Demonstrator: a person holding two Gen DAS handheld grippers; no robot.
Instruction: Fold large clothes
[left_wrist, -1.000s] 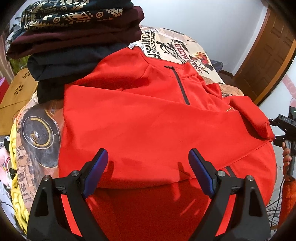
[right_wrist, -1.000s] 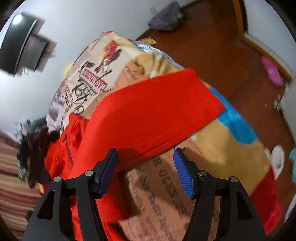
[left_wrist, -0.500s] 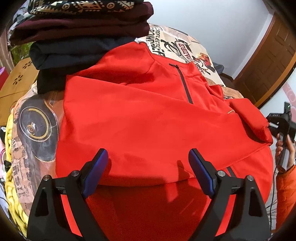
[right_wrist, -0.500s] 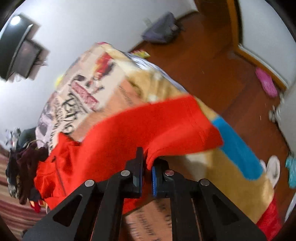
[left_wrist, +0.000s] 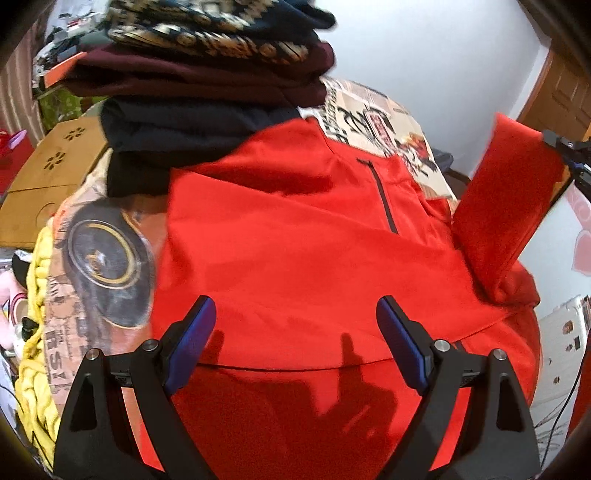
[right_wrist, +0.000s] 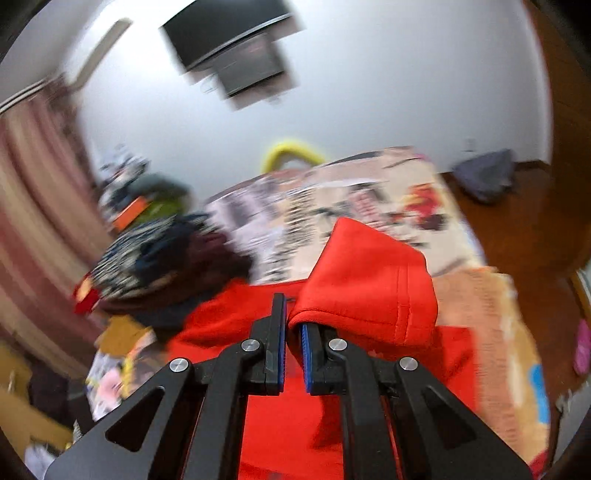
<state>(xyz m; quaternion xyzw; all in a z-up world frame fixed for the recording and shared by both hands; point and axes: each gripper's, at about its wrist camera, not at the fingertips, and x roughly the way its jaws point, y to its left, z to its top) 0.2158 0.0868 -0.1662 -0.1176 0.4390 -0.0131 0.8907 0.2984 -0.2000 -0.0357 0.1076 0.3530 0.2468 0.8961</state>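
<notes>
- Left wrist view: the red jacket (left_wrist: 295, 258) lies spread on the bed (left_wrist: 373, 122), collar toward the far end, zip up the chest.
- One fold appears done: a layer of the jacket lies across the body, its edge running just in front of the left tool (left_wrist: 295, 343). No compact fold is formed yet.
- The left tool has its fingers wide apart and holds nothing; it hovers over the near part of the jacket.
- The sleeve (left_wrist: 506, 206) on the right side stands lifted off the bed, raised at its cuff end by the right tool (left_wrist: 569, 155), seen only at the frame edge.
- A stack (left_wrist: 207, 85) of folded clothes sits at the far left of the bed, against the jacket's shoulder.
- Judgement: the sleeve fold is in progress; laying it across the body and folding the body further remain.
- Right wrist view: the right tool (right_wrist: 293, 350) is clamped on the sleeve (right_wrist: 369, 291); cloth drapes over the right finger. This grip is not resolvable in the left view.
- The frame is motion-blurred. It shows the stack (right_wrist: 166, 258), the bed (right_wrist: 332, 206) beyond, a wall screen (right_wrist: 236, 44) and the floor (right_wrist: 517, 221).
- The left tool is absent from this view.
</notes>
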